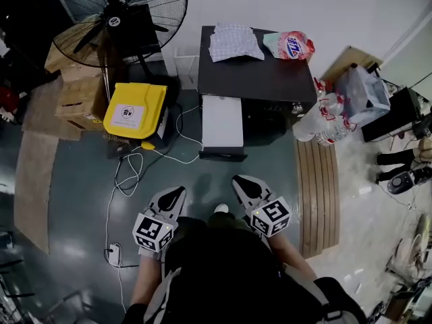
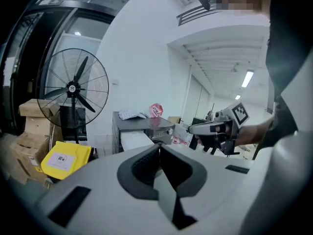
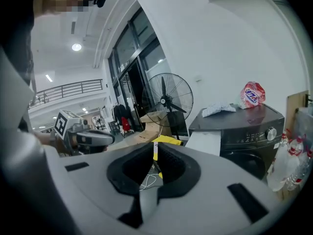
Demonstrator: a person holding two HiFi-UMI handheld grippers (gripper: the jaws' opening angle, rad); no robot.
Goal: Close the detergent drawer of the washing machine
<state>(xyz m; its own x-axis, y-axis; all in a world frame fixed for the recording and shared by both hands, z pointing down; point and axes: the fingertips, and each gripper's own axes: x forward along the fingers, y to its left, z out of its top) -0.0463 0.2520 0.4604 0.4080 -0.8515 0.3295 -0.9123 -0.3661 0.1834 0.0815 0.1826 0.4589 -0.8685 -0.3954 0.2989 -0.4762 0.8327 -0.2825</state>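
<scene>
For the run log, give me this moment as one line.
drawer: detergent drawer open | left gripper: shut, empty | right gripper: shut, empty | contact: none, both short of washing machine

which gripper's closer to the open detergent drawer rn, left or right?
Right. The right gripper is just short of the front of the detergent drawer, slightly to its right. The left gripper hangs farther back, off to its left. Neither touches it.
</scene>
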